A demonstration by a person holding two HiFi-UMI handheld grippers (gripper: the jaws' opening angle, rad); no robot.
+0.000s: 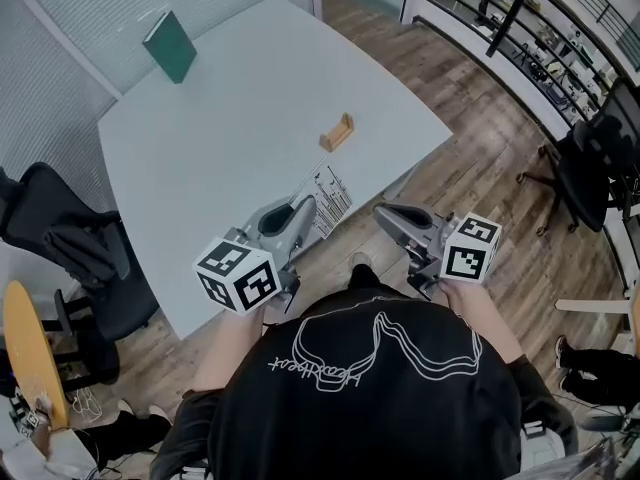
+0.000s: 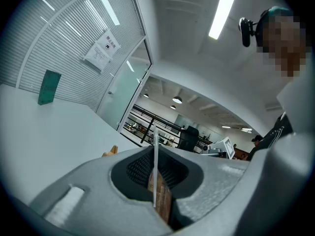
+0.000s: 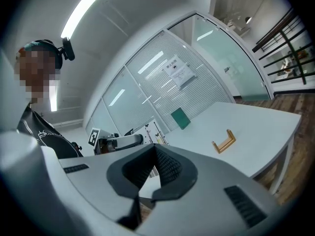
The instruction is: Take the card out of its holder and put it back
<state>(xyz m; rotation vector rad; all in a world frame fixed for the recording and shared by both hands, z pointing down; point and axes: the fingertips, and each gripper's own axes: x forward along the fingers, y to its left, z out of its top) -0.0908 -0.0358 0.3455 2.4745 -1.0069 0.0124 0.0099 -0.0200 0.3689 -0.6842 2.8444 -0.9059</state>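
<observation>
My left gripper (image 1: 303, 211) is shut on a white printed card (image 1: 329, 198) and holds it above the table's near edge. In the left gripper view the card (image 2: 155, 167) shows edge-on as a thin white line between the pressed pads of that gripper (image 2: 154, 149). The small wooden card holder (image 1: 337, 132) stands empty on the grey table (image 1: 200, 148), beyond the card; it also shows in the right gripper view (image 3: 224, 141). My right gripper (image 1: 388, 214) hovers just off the table's edge, to the right of the card. Its jaws (image 3: 156, 149) meet with nothing between them.
A green book (image 1: 171, 46) stands upright at the table's far left corner. A black office chair (image 1: 70, 248) sits left of the table and another (image 1: 590, 168) at the right. Shelving (image 1: 520, 8) runs along the far right over the wooden floor.
</observation>
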